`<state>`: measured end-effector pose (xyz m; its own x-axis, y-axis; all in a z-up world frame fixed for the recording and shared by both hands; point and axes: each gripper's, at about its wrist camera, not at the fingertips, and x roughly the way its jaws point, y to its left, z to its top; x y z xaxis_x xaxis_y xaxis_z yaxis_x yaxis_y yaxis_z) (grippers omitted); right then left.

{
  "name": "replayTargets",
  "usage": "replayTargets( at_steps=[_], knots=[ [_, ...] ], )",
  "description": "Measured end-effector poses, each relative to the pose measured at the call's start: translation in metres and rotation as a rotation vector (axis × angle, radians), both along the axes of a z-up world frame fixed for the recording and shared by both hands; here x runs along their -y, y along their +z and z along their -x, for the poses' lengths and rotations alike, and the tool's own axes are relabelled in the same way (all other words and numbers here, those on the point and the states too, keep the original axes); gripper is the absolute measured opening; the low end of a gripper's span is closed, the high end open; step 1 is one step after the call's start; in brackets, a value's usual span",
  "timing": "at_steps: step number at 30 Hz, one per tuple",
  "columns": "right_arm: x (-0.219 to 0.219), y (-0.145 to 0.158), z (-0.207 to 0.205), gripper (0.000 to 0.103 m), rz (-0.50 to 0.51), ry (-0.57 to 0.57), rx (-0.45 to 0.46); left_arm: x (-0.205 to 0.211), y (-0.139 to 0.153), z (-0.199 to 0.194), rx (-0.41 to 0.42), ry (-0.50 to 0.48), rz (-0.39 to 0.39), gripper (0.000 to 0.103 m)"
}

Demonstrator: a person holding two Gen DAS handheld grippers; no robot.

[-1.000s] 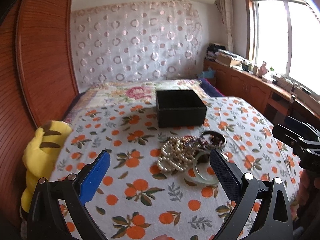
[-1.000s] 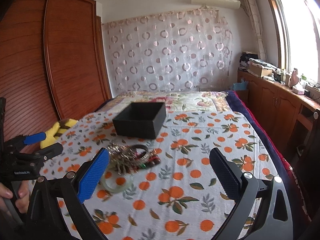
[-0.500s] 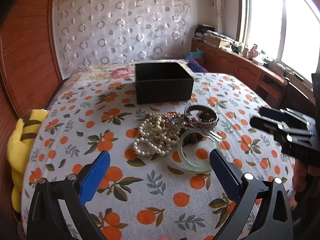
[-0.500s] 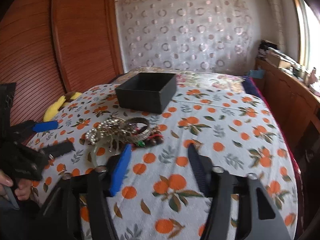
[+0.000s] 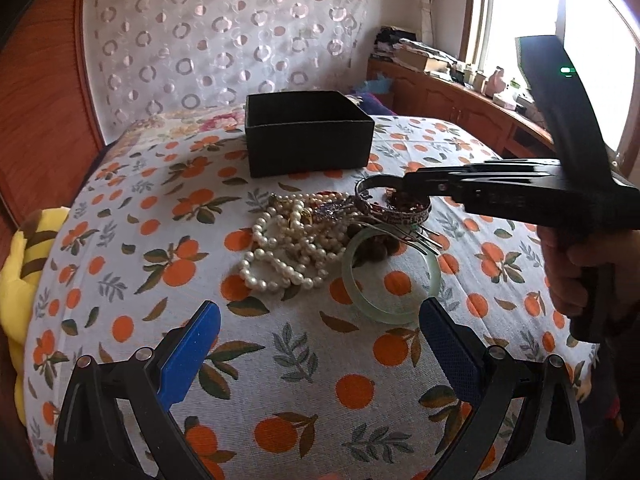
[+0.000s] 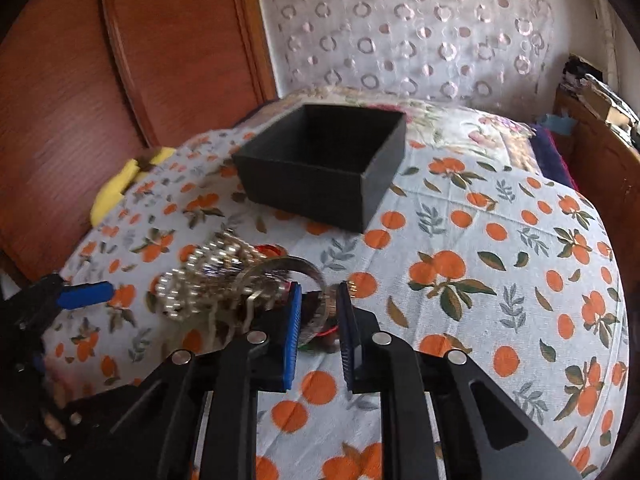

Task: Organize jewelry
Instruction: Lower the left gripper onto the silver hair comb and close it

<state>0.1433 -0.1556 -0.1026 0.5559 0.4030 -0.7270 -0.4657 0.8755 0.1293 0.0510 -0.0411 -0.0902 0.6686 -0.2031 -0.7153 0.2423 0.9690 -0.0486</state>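
Note:
A jewelry pile lies on the orange-print cloth: a pearl necklace [image 5: 288, 252], a pale green bangle [image 5: 390, 272], a dark patterned metal bangle [image 5: 394, 204] and hairpins [image 5: 416, 236]. An open black box [image 5: 308, 138] stands behind it, also in the right wrist view [image 6: 320, 164]. My left gripper [image 5: 316, 344] is open, near side of the pile. My right gripper [image 6: 318, 312] is narrowed around the edge of the metal bangle [image 6: 284, 276]; its fingers [image 5: 424, 184] reach in from the right. Whether the pads touch the bangle I cannot tell.
A yellow plush toy [image 5: 20, 264] lies at the table's left edge against the wooden wardrobe [image 6: 120, 80]. A wooden sideboard with clutter [image 5: 460, 92] runs under the window at right. A patterned curtain [image 5: 224, 40] hangs behind.
My right gripper has moved in over the pile and closed from wide open to a narrow gap around the metal bangle. My left gripper has come closer to the pile and stays open.

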Motion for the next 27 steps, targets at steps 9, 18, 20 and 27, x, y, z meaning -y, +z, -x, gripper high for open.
replayTargets(
  at_steps=[9, 18, 20, 27],
  knots=[
    [0.002, 0.0, -0.008, 0.004, -0.012, 0.036, -0.021, 0.0, 0.001, -0.011, -0.019, -0.009, 0.028, 0.096],
    [0.026, 0.017, 0.007, 0.004, -0.019, -0.012, 0.069, -0.002, 0.01, -0.037, -0.027, -0.043, 0.074, 0.086],
    [0.033, 0.019, 0.009, 0.004, -0.028, -0.025, 0.08, 0.0, 0.012, -0.046, -0.044, -0.055, 0.104, 0.076],
    [0.045, 0.018, 0.016, 0.004, -0.034, -0.04, 0.086, 0.008, 0.011, -0.076, -0.092, -0.084, 0.147, 0.048]
  ],
)
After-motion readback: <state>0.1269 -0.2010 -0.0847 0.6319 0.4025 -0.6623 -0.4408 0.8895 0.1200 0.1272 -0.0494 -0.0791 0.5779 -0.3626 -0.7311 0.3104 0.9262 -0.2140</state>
